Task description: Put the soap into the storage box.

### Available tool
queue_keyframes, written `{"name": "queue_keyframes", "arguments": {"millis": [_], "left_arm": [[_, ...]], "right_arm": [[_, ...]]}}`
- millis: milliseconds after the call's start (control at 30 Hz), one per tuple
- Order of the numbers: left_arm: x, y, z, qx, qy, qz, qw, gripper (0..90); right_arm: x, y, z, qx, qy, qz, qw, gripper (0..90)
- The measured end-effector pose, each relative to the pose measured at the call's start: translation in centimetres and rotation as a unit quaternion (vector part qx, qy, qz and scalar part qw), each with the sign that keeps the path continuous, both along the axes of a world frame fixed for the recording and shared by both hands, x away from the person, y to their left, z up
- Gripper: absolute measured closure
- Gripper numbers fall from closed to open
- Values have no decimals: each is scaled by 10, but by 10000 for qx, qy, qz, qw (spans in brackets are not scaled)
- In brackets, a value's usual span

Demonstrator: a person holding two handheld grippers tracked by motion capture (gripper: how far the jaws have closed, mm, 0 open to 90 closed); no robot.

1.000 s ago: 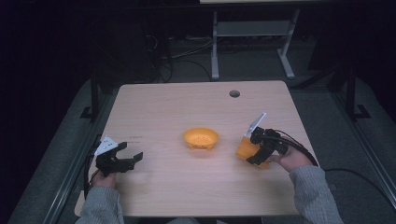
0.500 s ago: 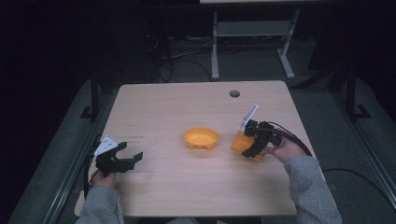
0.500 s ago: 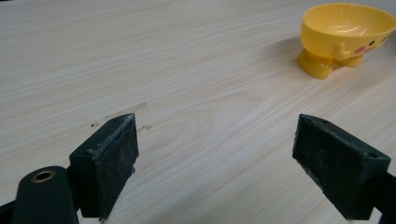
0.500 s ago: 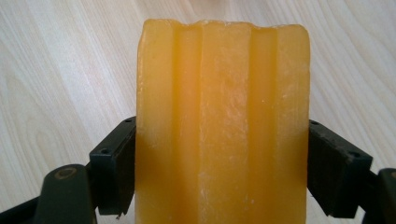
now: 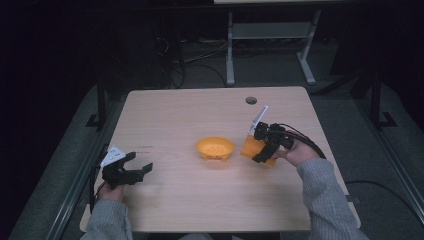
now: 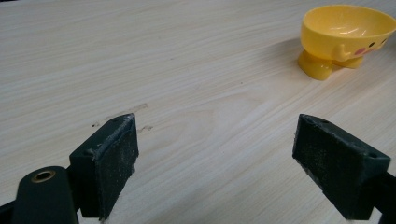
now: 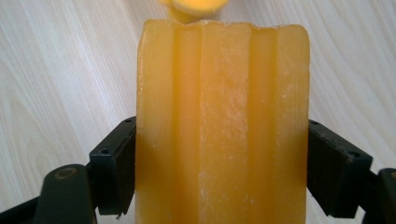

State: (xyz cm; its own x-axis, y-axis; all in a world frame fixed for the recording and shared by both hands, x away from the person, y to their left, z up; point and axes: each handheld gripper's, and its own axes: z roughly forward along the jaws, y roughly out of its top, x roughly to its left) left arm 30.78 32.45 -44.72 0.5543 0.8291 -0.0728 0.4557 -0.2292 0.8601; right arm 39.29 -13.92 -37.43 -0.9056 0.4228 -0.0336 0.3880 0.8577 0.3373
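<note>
Item 1: orange ridged block, translucent, ribbed lengthwise. Held off the table in the right gripper; fingers pressed on its 2 long flanks, clamping it. In the right gripper view its long axis runs straight out ahead of the fingers, towards item 2.

Item 2: yellow footed bowl, upright, mid-table, open side up. Lies just to the left of the held block in the high view, near but apart; its edge shows just past the block's far end in the right gripper view.

Item 3: left gripper, near the table's left front edge, fingers spread wide, holding nothing. Bowl well apart from it, ahead and to the right.

Judgement: right hand is nearer; the block probably goes leftward into the bowl.
</note>
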Motion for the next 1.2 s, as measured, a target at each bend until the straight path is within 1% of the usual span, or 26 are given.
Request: {"name": "queue_keyframes", "arguments": {"millis": [133, 233, 333, 367, 400, 433, 467, 500, 667, 733, 933, 967, 1033, 1100, 1200], "left_arm": [[0, 0, 0, -4, 2, -4, 10000, 138], [0, 0, 0, -10, 2, -4, 10000, 138], [0, 0, 0, -7, 2, -8, 10000, 138], [0, 0, 0, -5, -3, -10, 10000, 138], [0, 0, 0, -10, -7, -6, 10000, 138], [0, 0, 0, -5, -7, -7, 10000, 138], [0, 0, 0, -6, -11, -5, 10000, 138], [0, 0, 0, -6, -11, -5, 10000, 138], [0, 0, 0, -8, -17, -2, 10000, 138], [0, 0, 0, -17, -13, 3, 10000, 139], [0, 0, 0, -22, -14, 6, 10000, 138], [0, 0, 0, -30, -19, 6, 10000, 138], [0, 0, 0, -27, -14, 8, 10000, 138], [0, 0, 0, -21, -15, -4, 10000, 138], [0, 0, 0, -38, -15, 5, 10000, 138]], "right_arm": [[5, 10, 5, -17, -36, 97, 9999, 212], [7, 13, 7, 6, -33, 143, 9999, 212], [10, 19, 10, -47, -63, 200, 9998, 212], [11, 21, 12, -27, -45, 217, 9998, 212], [13, 24, 13, 61, 0, 286, 9996, 212], [13, 24, 13, 61, 0, 286, 9996, 212], [14, 29, 14, 43, -20, 324, 9995, 212], [14, 29, 14, 43, -20, 324, 9995, 212], [18, 41, 17, 3, -42, 439, 9990, 212], [20, 44, 18, 23, -26, 474, 9989, 212], [22, 52, 20, -39, -35, 577, 9983, 212], [23, 56, 21, -50, -30, 627, 9980, 212], [23, 57, 22, -39, -41, 642, 9979, 212], [25, 59, 22, 53, -28, 670, 9977, 212], [26, 64, 23, -2, -43, 731, 9973, 212]]}}
